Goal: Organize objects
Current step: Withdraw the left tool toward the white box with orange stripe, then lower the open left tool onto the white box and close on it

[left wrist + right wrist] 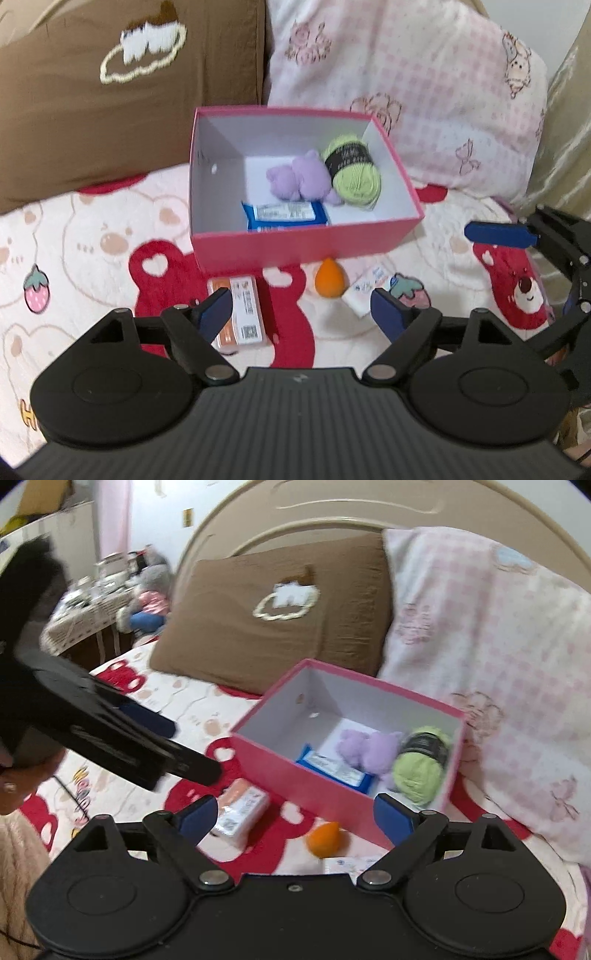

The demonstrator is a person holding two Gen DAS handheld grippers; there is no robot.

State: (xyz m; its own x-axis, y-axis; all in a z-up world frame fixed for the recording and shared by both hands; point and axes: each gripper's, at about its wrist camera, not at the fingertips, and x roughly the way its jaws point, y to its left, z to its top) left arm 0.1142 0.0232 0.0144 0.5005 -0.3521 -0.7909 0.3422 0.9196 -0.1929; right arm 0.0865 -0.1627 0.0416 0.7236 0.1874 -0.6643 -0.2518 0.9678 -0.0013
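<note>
A pink box (295, 245) (295, 775) stands on the bed. It holds a green yarn ball (354, 170) (419, 771), a purple plush (299, 177) (369, 751) and a blue wipes pack (284, 214) (336, 770). In front of the box lie an orange-white packet (242, 314) (242, 810), an orange sponge (330, 282) (325, 838) and a small white packet (364, 290) (343, 866). My left gripper (303, 314) is open and empty above these. My right gripper (295, 818) is open and empty above the sponge. It also shows at the right edge of the left wrist view (517, 236).
A brown pillow (110, 92) (273, 616) and a pink checked pillow (424, 92) (487, 657) lean behind the box. The bedspread (92, 240) has red bear prints. A cluttered side table (88, 605) stands far left. The left gripper (140, 746) crosses the right wrist view.
</note>
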